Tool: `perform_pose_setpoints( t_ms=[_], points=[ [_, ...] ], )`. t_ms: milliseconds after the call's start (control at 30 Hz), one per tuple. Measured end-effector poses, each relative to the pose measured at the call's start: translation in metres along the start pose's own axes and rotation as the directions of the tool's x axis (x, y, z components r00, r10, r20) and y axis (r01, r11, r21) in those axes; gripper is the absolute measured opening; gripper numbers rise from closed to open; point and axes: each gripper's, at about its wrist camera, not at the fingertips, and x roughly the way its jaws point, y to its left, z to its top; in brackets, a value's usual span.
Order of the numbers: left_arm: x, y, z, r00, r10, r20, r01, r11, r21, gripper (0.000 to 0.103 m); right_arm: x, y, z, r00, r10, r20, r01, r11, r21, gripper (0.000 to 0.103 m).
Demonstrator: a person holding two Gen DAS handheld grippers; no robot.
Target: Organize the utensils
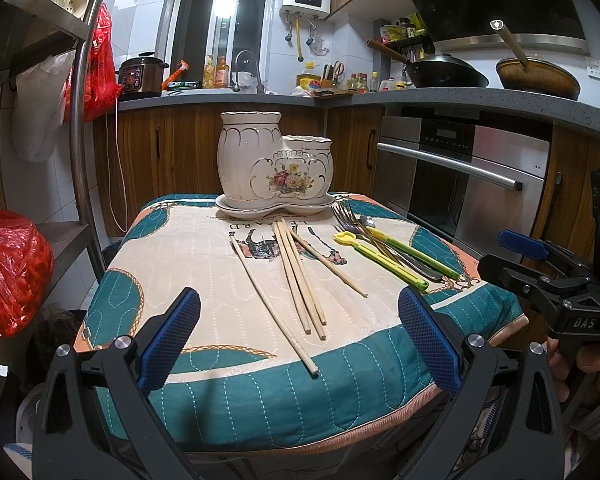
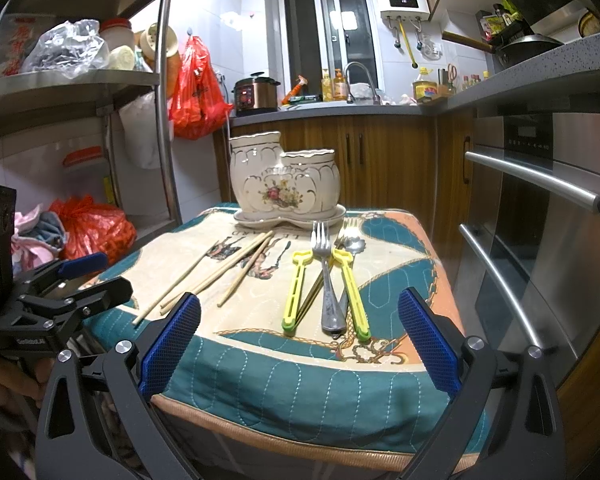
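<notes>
Utensils lie loose on the quilted cloth (image 1: 180, 276), so we judge the sorting has not begun. Chopsticks (image 1: 296, 276) are scattered at the centre and left, some crossing. To their right a fork (image 2: 326, 276), a spoon (image 2: 354, 245) and two yellow tools (image 2: 296, 292) sit in a touching cluster, and more forks seem to lie under them, though we cannot count them. At the far edge stands the ceramic holder (image 1: 274, 160), two joined cups on a saucer; nothing sticks up above either rim, so both look empty from here.

Our left gripper (image 1: 300, 334) hangs wide open over the near edge, facing the chopsticks and grasping nothing. Our right gripper (image 2: 300, 338) is equally wide and empty, facing the fork cluster. Everything is left to do: each piece must be lifted and stood in a cup.
</notes>
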Motion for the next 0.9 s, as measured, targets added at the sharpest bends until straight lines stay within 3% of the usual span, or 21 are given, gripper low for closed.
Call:
perform_pose_setpoints(
  t_ms=[900],
  points=[
    [0.0064, 0.0026, -0.0019, 1.0, 0.017, -0.026, -0.018, 1.0, -0.013, 0.098, -0.0012, -0.0009, 0.0002, 1.0, 0.0, 0.005, 0.0, 1.0, 0.002, 0.098]
  ],
)
